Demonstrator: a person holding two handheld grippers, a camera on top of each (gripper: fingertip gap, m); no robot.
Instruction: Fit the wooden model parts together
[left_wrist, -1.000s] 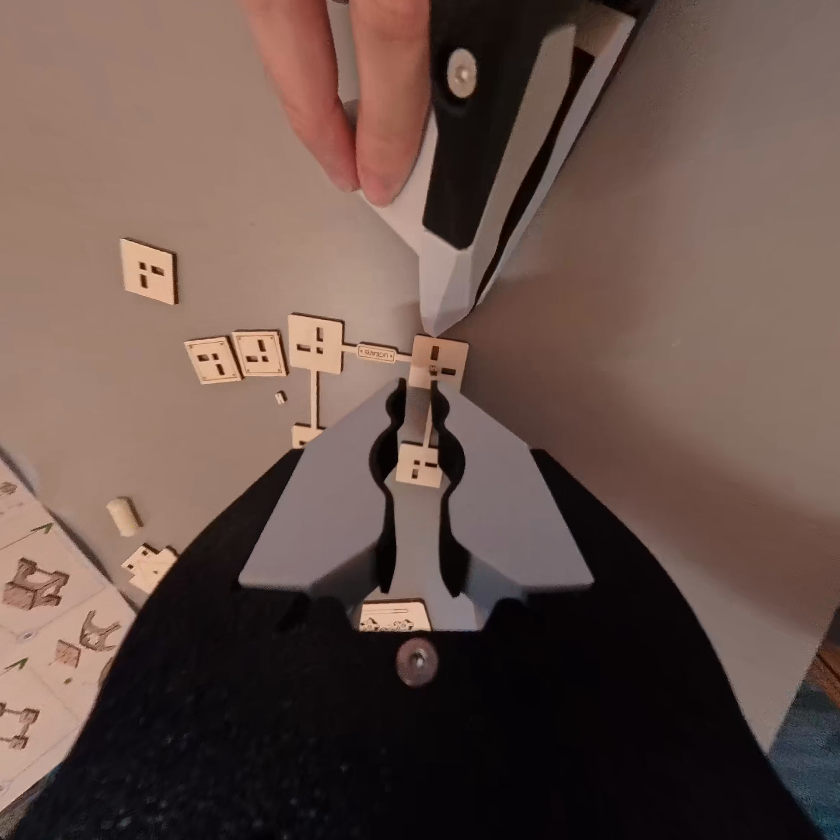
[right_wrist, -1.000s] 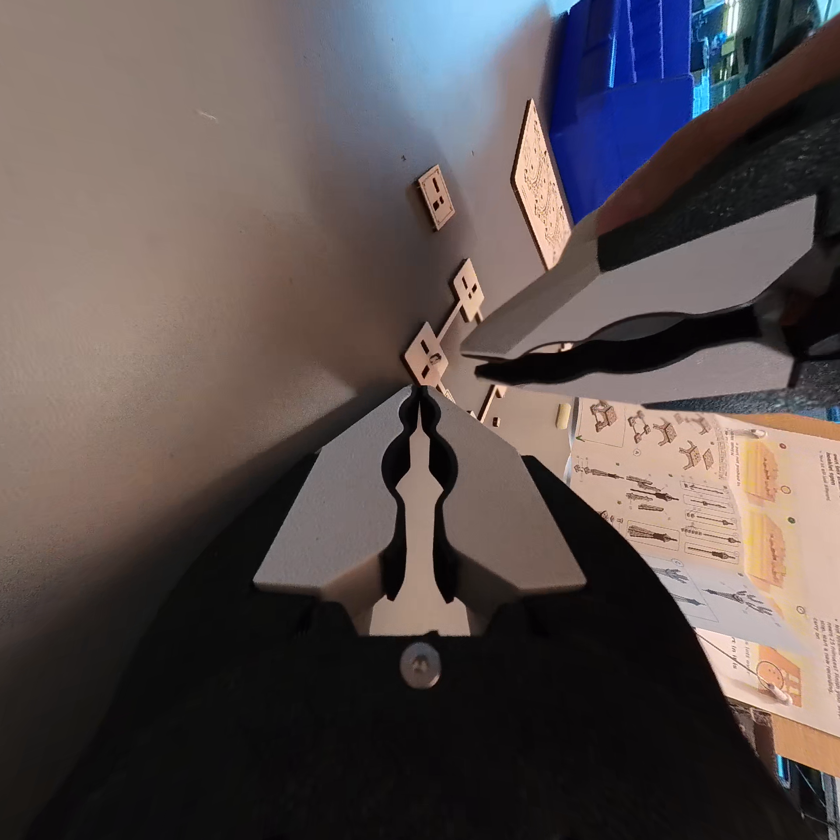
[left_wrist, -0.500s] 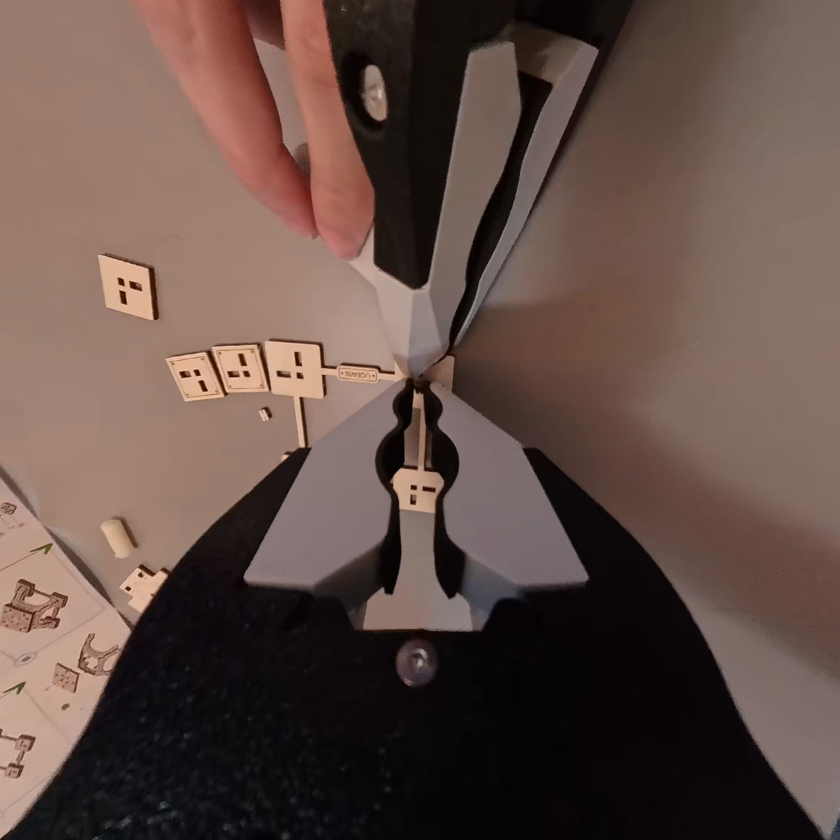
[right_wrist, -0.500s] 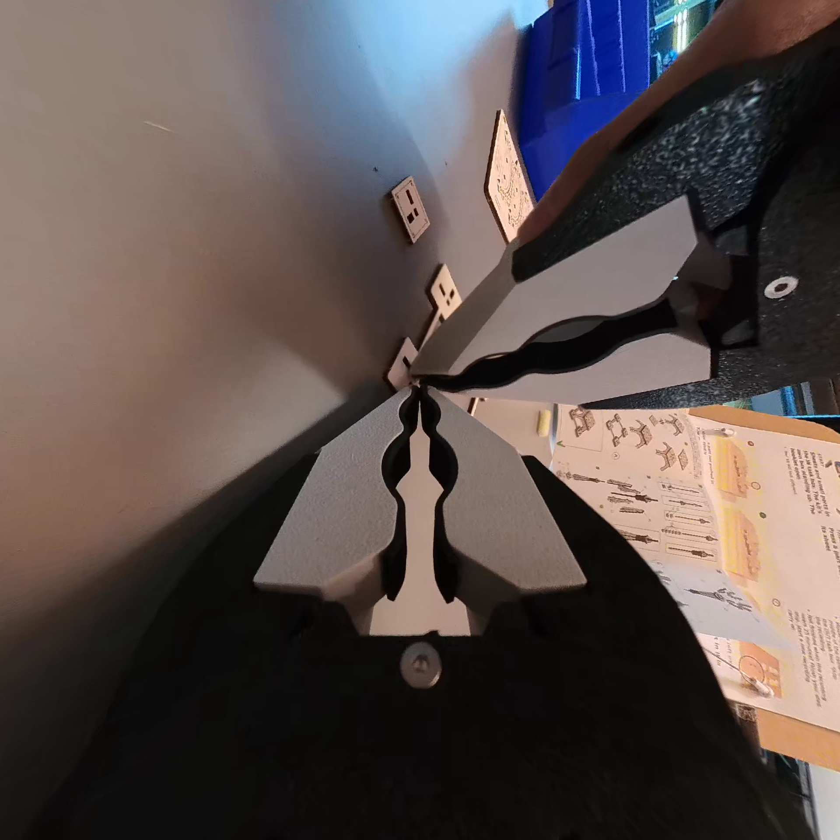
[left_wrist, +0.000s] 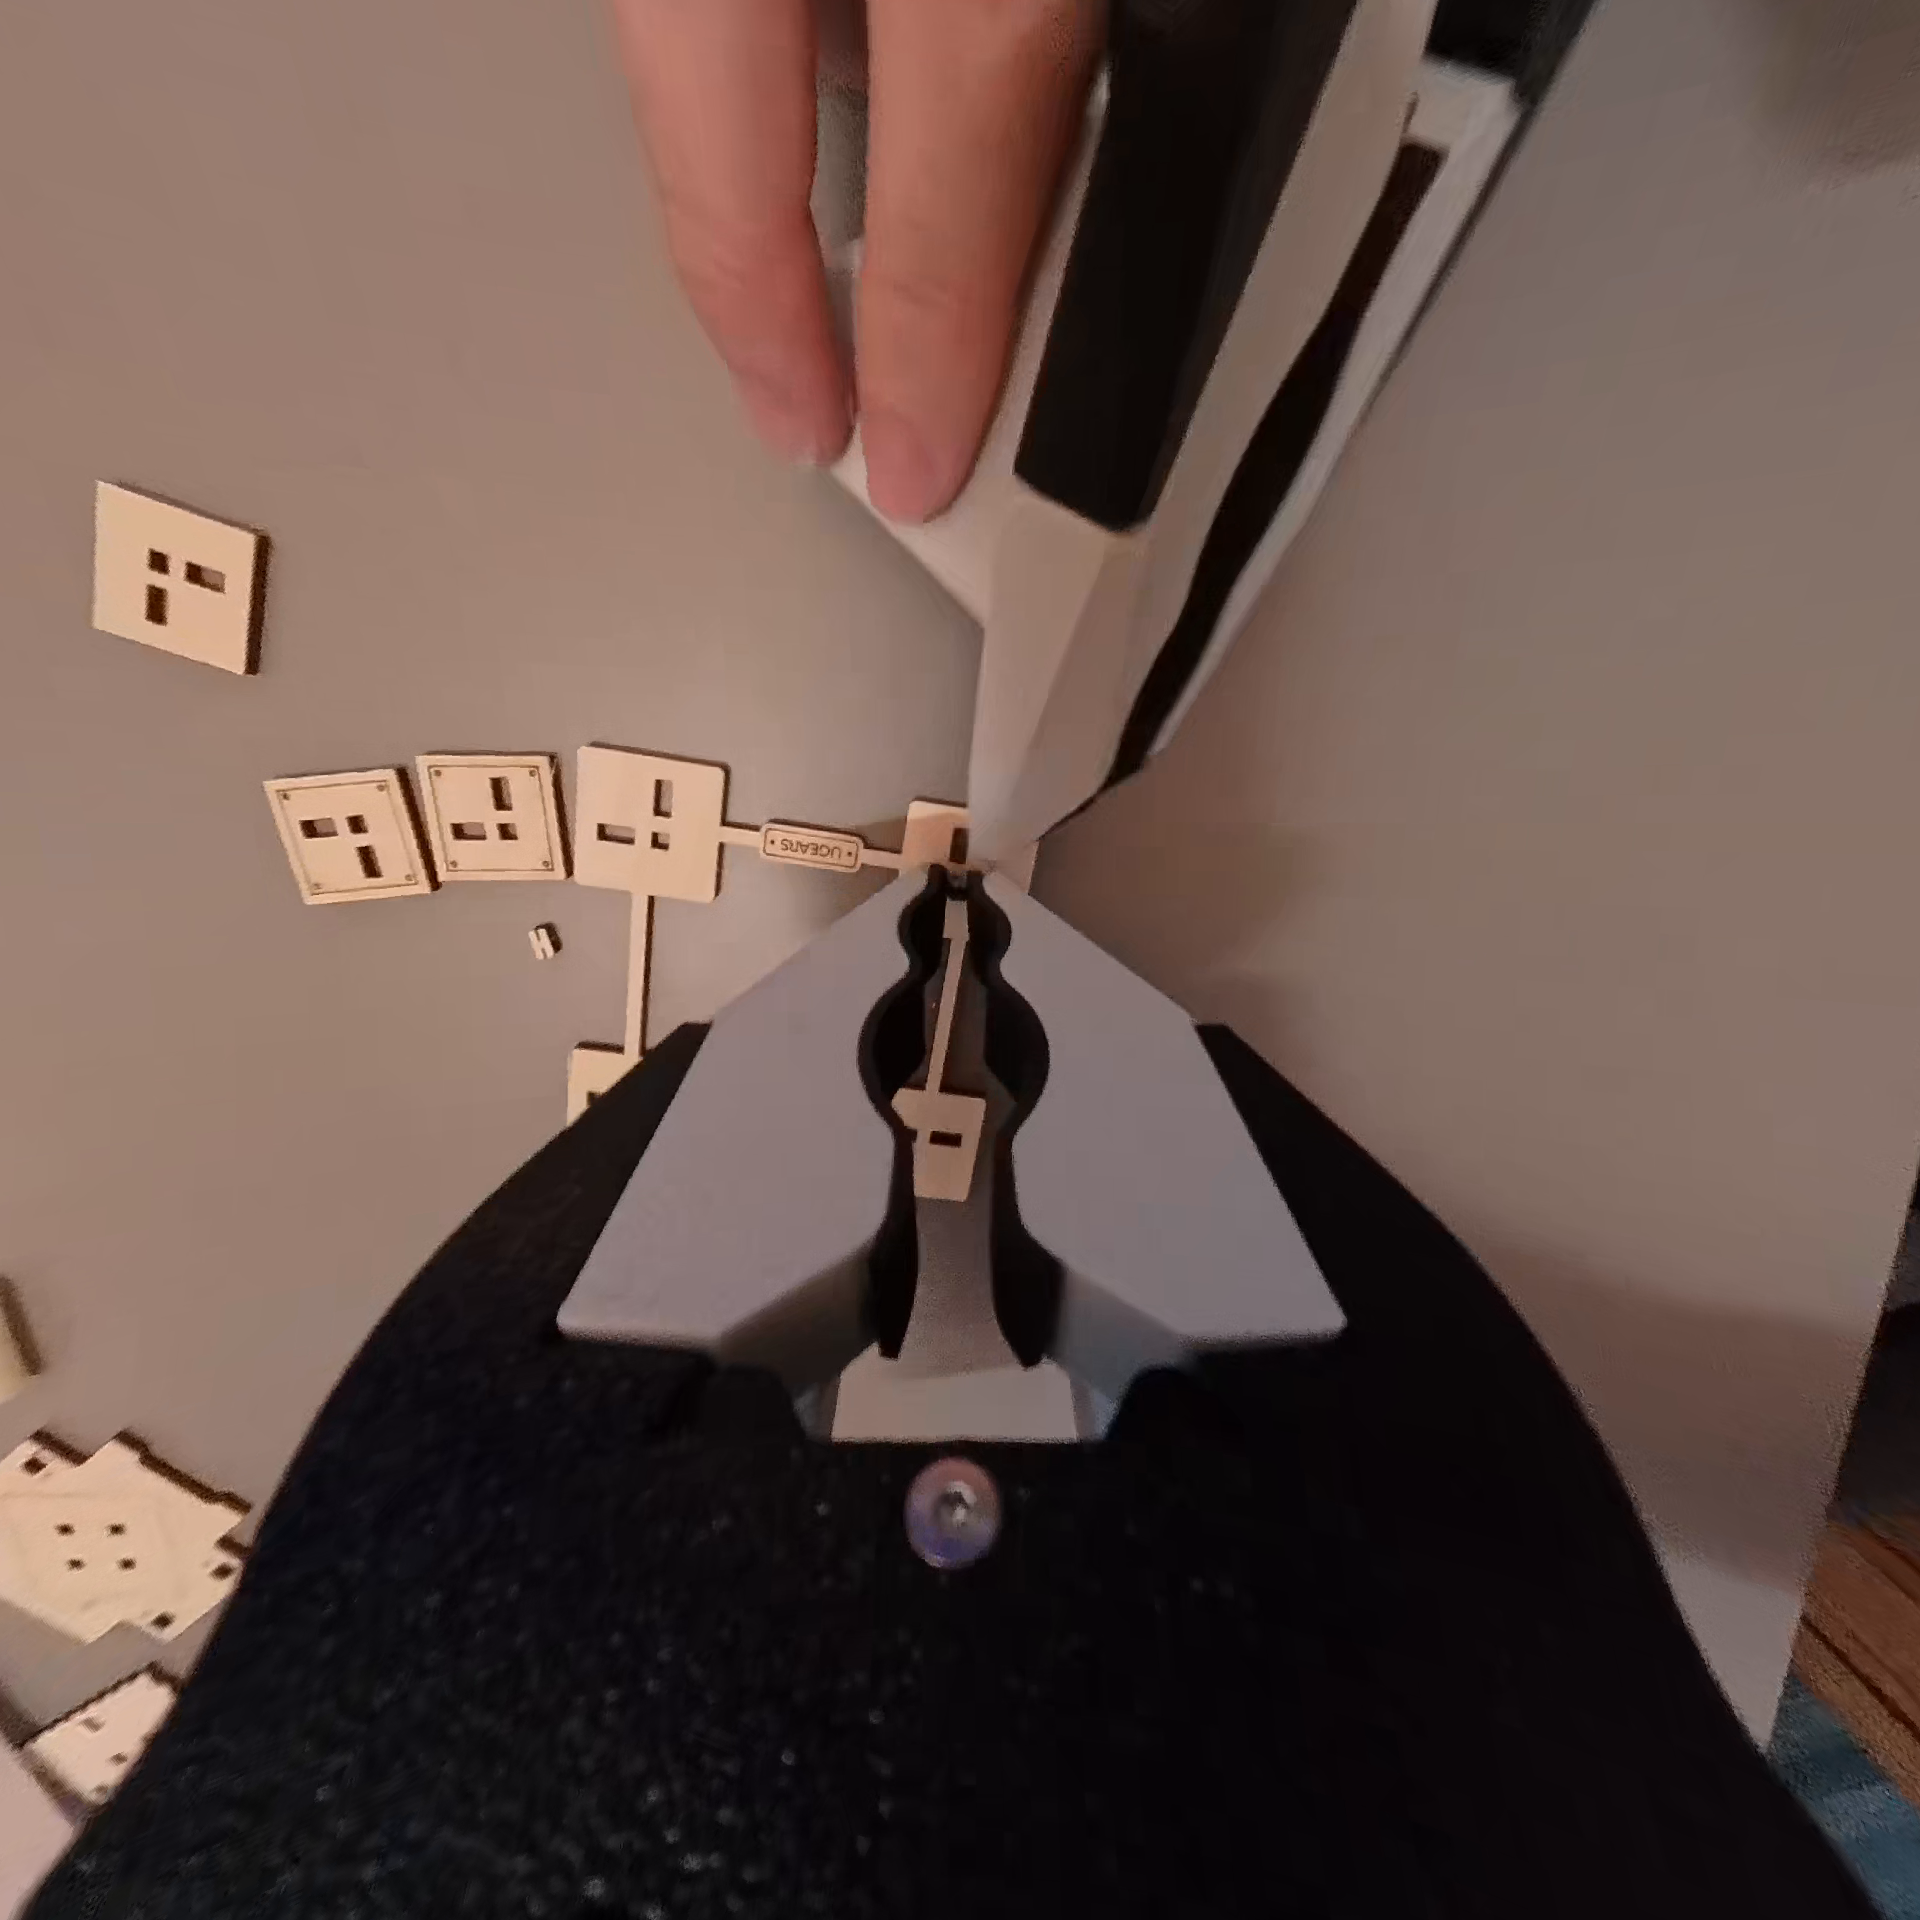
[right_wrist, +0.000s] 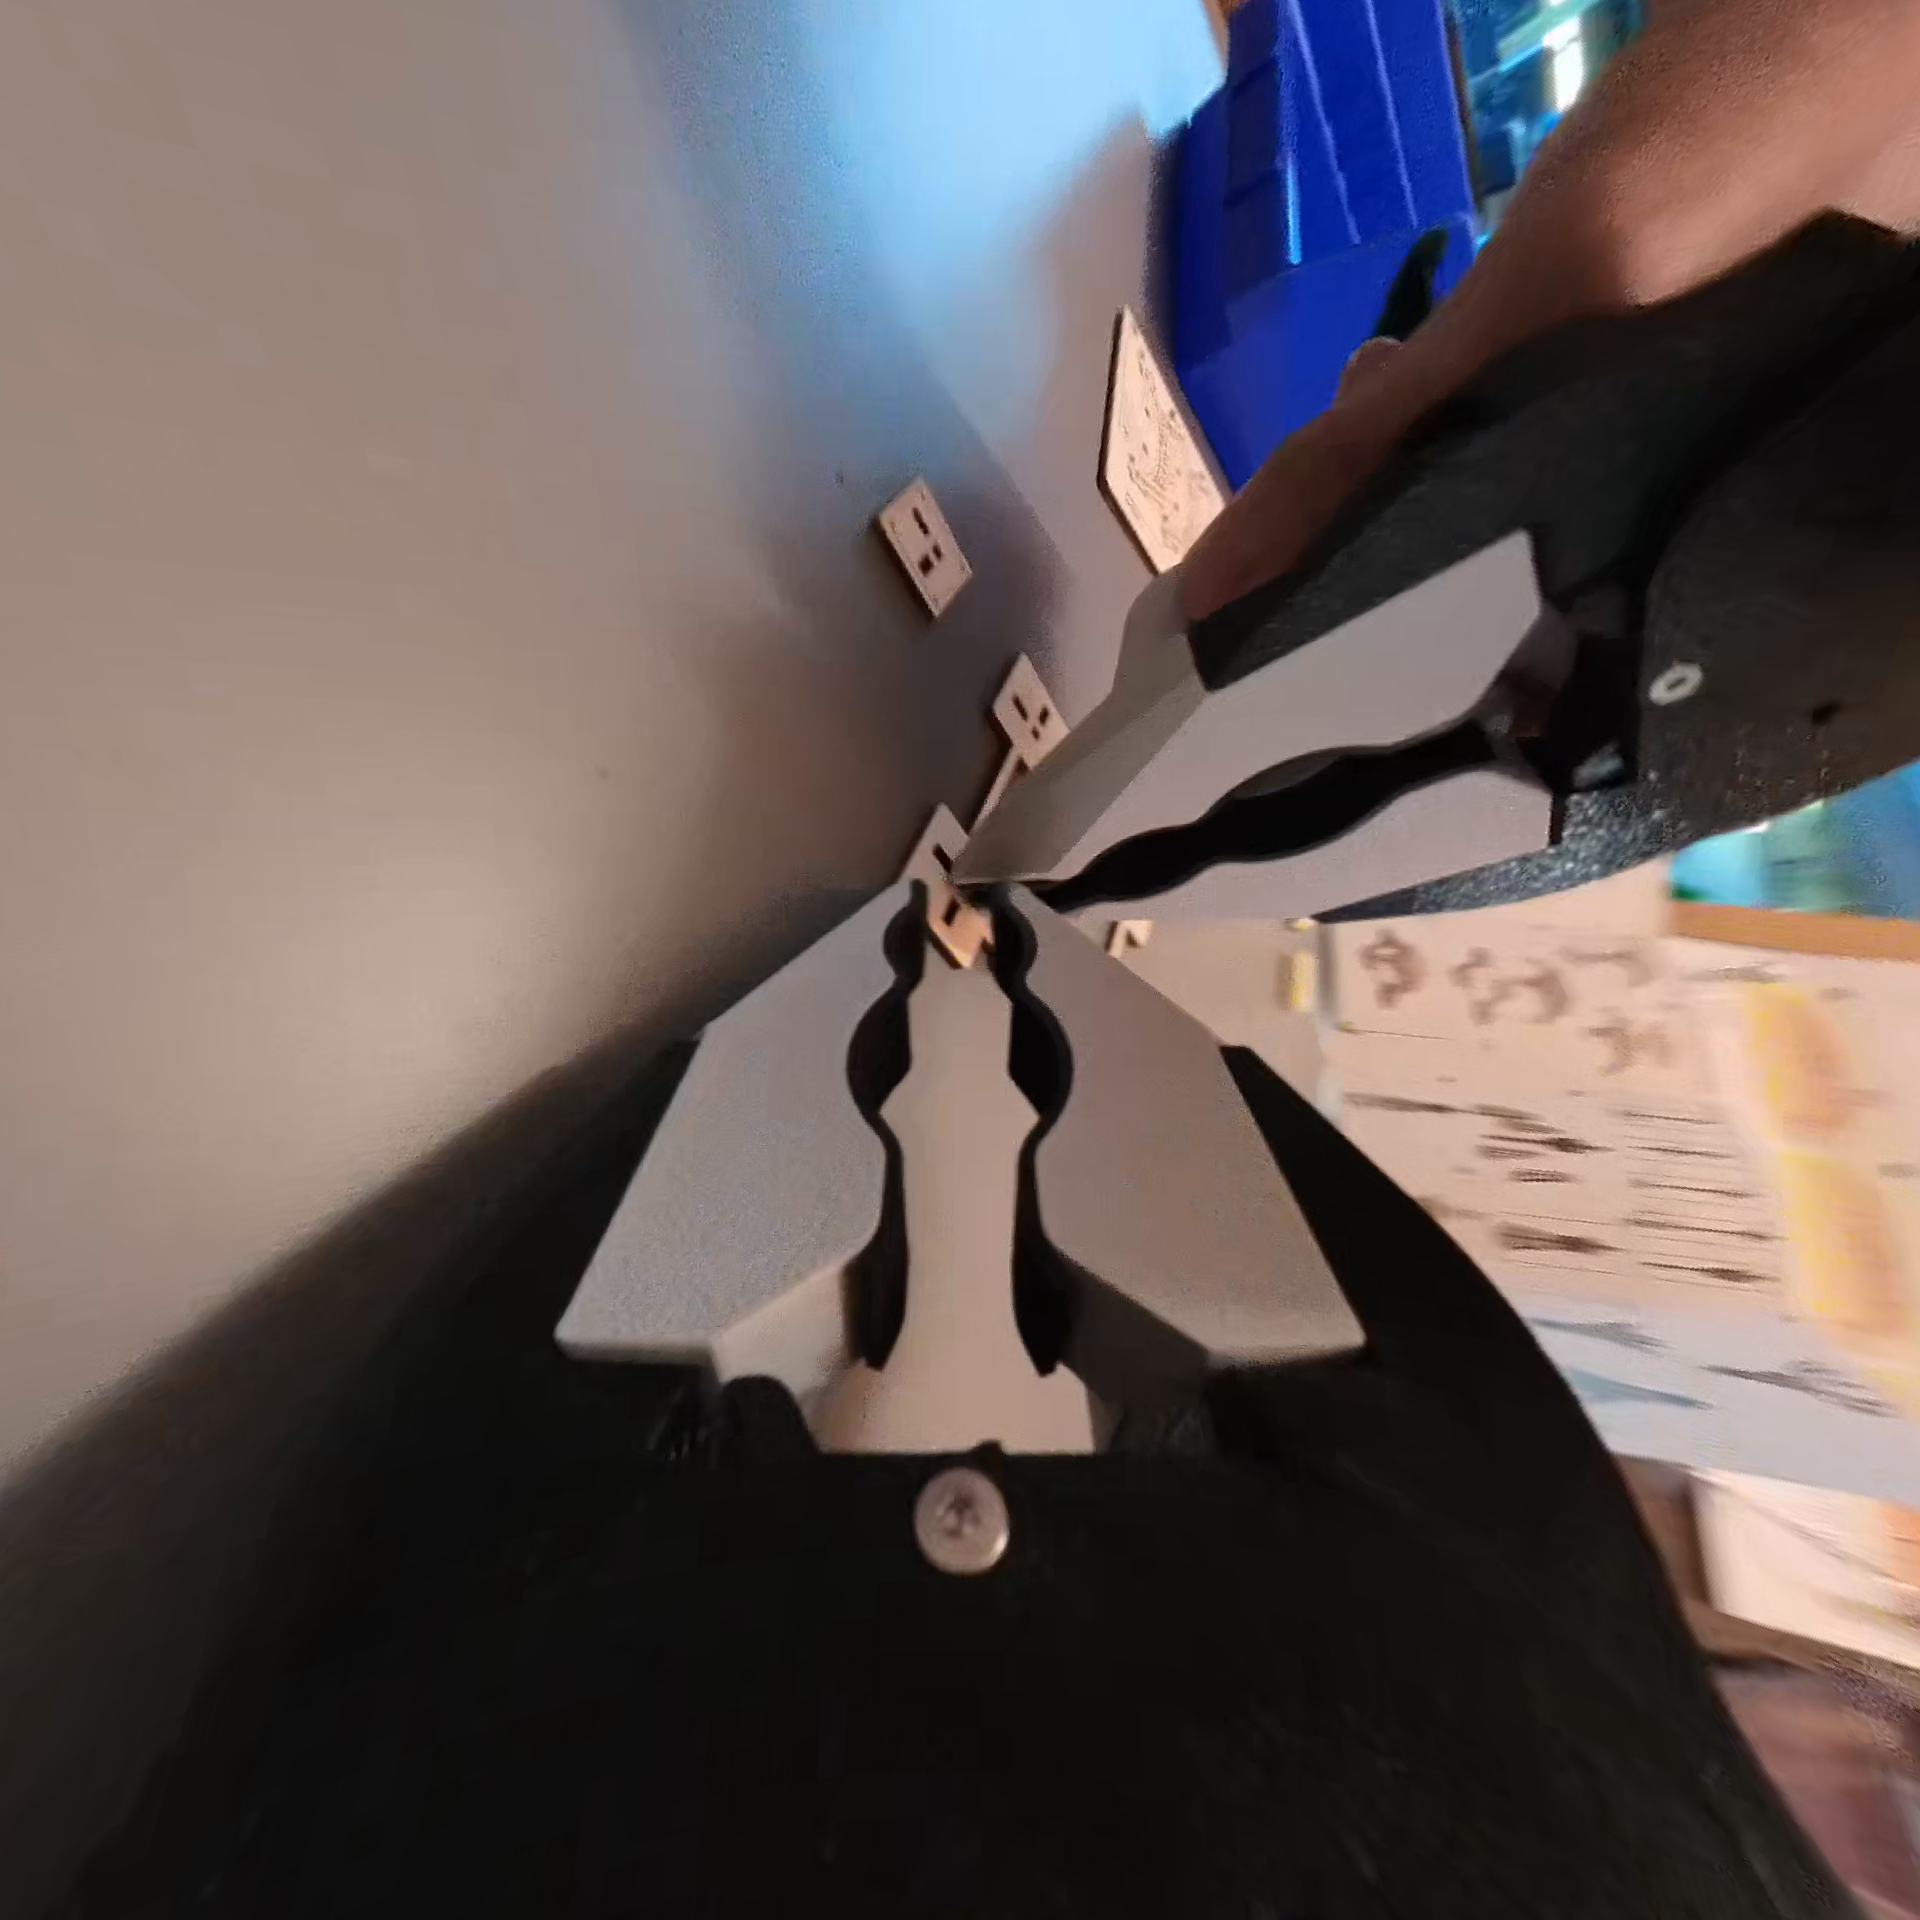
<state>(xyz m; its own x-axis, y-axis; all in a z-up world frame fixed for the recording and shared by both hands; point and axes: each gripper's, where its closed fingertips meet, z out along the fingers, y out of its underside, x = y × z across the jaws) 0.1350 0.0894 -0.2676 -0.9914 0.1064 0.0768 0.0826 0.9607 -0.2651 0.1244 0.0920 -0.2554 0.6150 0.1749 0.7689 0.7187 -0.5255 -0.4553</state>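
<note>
the near half of the wooden frame (left_wrist: 717, 852) is hidden under the black body of the left hand-held gripper (left_wrist: 958, 881); only one corner square (left_wrist: 590, 1075) of that part peeks out at the body's edge. the exact spot where the tips pinch is too small and dark to read in the left wrist view. the instruction sheet (right_wrist: 1558, 1143) is badly blurred in the right wrist view, and the pale wooden pieces (left_wrist: 94, 1548) at the lower left of the left wrist view are cut off by the picture edge.

the left hand-held gripper is nearly closed, its tips pressed onto the thin strut (left_wrist: 948, 997) of the frame, which runs back between the fingers to a small slotted square (left_wrist: 943, 1143) sitting in the gap. the right hand-held gripper (right_wrist: 956, 920) is open only a sliver, with the frame's far corner square (right_wrist: 961, 920) caught between its tips. the two grippers meet tip to tip at that corner. a person's hand (left_wrist: 862, 270) lies along the right one's side.

the frame lies on the grey worktop (left_wrist: 416, 312). two loose slotted squares (left_wrist: 348, 836) sit just beside its left corner, a third (left_wrist: 177, 577) lies well apart farther back, and a tiny offcut (left_wrist: 542, 941) is near the frame. a wooden sheet (right_wrist: 1153, 457) and a blue bin (right_wrist: 1309, 208) lie beyond.
</note>
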